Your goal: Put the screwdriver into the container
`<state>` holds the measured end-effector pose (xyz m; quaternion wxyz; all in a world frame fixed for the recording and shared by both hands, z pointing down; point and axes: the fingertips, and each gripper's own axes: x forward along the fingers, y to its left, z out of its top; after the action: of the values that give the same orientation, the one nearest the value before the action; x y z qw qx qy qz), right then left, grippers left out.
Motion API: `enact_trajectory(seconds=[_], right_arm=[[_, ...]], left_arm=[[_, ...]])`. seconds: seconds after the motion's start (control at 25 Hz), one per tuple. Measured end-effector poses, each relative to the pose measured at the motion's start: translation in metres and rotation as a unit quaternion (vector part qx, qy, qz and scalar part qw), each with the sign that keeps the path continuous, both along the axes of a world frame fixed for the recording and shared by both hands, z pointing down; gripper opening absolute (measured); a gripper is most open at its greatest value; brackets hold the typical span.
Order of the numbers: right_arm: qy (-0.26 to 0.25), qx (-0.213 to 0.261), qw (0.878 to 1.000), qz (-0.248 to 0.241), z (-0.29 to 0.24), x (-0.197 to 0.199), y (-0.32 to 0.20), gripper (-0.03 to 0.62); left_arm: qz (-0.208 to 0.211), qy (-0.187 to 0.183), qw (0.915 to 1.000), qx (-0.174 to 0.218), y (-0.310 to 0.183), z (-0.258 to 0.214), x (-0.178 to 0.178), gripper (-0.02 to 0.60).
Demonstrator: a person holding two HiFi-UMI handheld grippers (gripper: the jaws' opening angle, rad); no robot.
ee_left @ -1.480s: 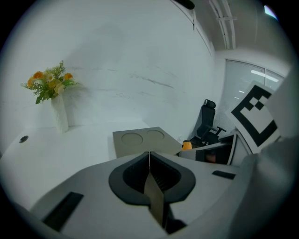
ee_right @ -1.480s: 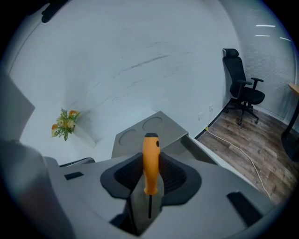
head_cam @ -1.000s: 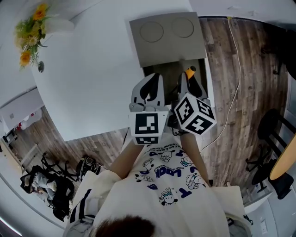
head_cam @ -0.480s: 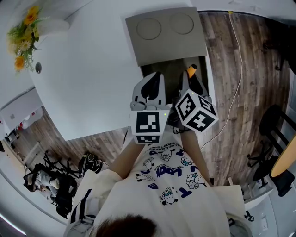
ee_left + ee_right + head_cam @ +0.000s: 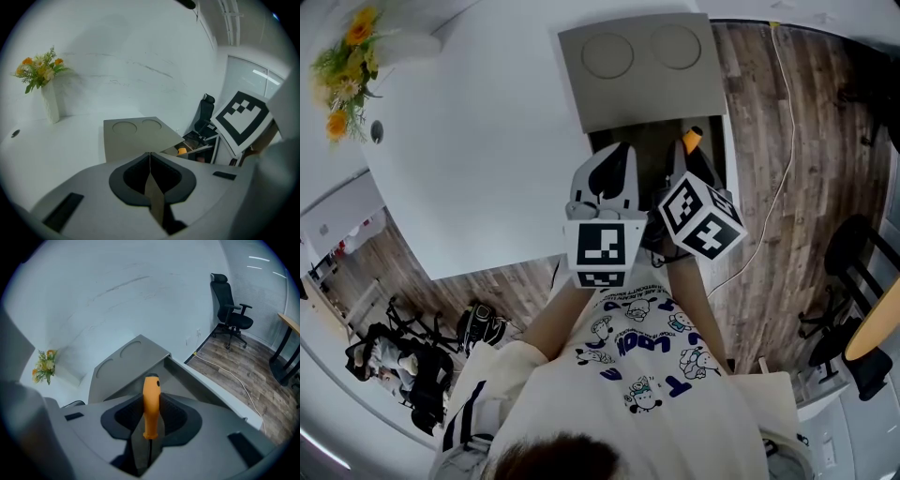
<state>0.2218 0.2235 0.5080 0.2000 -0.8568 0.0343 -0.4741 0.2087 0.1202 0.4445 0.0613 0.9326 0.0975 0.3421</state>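
**Screwdriver over the box, drop to come**

My right gripper clamps the orange-handled screwdriver, poised over the open grey container. Left gripper is closed, empty. Next, I reckon: lower inside, then release.

We see an orange-handled screwdriver (thin dark shaft) clamped in the right gripper, handle end pointing over the open grey container, its lid swung back.
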Motion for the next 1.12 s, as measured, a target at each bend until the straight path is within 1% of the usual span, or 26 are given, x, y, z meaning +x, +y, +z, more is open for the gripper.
enact_trajectory(seconds=[0.24,0.64,0.92,1.12], right_arm=[[-0.011,0.006,1.000,0.001,0.006,0.003,-0.003,0.124],[-0.027,-0.020,0.999,-0.003,0.013,0.003,-0.002,0.128],[-0.017,-0.040,0.999,-0.007,0.010,0.003,0.001,0.132],[-0.002,-0.038,0.999,-0.010,0.000,0.002,0.000,0.133]], left_arm=[[-0.003,-0.008,1.0000,-0.002,-0.002,0.006,0.001,0.020],[-0.006,-0.011,0.9999,-0.007,-0.003,0.008,0.001,0.020],[-0.011,-0.004,0.9999,-0.008,-0.007,0.004,0.001,0.020],[-0.012,0.005,0.9999,-0.009,-0.008,-0.003,-0.003,0.020]])
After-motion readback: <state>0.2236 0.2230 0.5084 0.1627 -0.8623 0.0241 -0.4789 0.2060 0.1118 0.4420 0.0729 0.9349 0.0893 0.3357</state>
